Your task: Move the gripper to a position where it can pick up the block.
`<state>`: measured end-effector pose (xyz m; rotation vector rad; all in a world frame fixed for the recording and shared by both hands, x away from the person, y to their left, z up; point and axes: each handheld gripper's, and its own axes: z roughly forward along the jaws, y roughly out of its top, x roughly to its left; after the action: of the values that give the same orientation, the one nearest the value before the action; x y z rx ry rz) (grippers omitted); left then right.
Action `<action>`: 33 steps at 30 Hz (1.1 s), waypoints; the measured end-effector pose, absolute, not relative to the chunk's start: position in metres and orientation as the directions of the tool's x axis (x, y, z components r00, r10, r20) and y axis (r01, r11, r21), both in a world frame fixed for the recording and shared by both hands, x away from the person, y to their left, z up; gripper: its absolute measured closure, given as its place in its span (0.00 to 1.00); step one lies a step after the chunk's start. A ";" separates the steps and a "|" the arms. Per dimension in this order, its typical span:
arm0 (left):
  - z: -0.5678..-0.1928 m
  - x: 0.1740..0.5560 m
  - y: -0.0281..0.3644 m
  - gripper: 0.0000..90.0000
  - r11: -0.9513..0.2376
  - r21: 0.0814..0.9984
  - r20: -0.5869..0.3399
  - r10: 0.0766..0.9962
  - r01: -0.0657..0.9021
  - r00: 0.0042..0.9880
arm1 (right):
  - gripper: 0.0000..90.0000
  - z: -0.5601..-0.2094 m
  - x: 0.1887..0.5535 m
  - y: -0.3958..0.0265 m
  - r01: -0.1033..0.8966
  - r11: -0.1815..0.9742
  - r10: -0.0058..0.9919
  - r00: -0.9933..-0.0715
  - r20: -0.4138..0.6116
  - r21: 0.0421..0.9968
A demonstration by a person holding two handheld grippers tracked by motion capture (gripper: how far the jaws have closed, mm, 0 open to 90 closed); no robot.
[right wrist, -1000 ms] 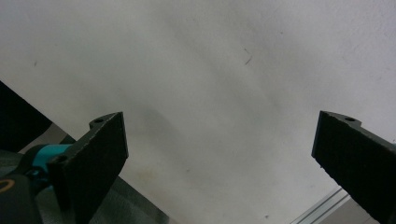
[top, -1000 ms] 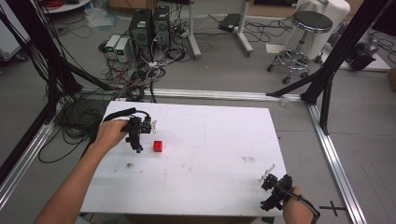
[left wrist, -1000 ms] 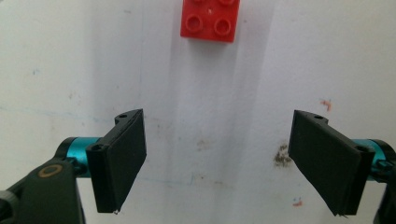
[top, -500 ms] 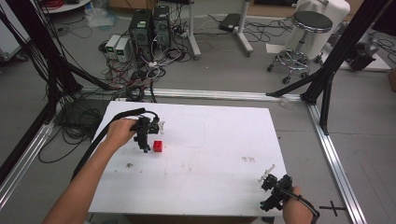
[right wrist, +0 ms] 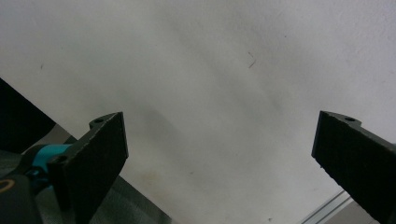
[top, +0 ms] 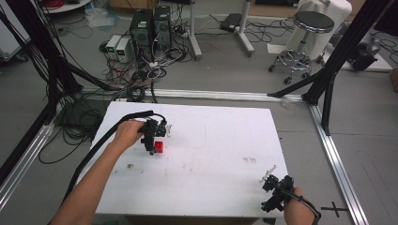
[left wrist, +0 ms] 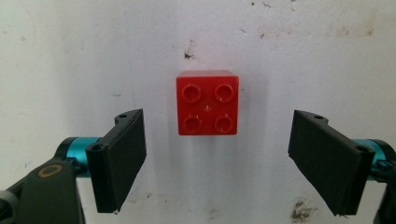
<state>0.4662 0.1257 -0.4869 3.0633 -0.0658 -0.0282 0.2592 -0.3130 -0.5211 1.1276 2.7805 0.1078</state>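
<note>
One red four-stud brick (left wrist: pixel 207 102) on white table (top: pixel 220 140), both tongs wide apart, gripping nothing

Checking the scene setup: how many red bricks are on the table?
1. The red brick sits on the left half of the white table, studs up, ahead of the open left gripper and centred between its jaws, untouched. No other brick is visible.
</note>
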 end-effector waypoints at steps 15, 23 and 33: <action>-0.502 0.469 0.118 0.21 -0.996 0.066 -0.031 -0.058 -0.056 0.998 | 0.03 -0.523 0.259 -0.310 0.682 0.722 0.691 -0.715 -0.100 0.118; -0.509 0.468 0.115 0.21 -0.997 0.047 -0.043 -0.069 -0.067 0.997 | 0.03 -0.523 0.259 -0.311 0.683 0.721 0.693 -0.714 -0.098 0.121; -0.506 0.470 0.117 0.21 -0.997 0.055 -0.030 -0.064 -0.063 0.997 | 0.03 -0.521 0.258 -0.313 0.687 0.716 0.697 -0.710 -0.097 0.125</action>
<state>0.4695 0.1169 -0.5060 3.0857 -0.0983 -0.0498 0.2575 -0.3129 -0.5212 1.1278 2.7823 0.1196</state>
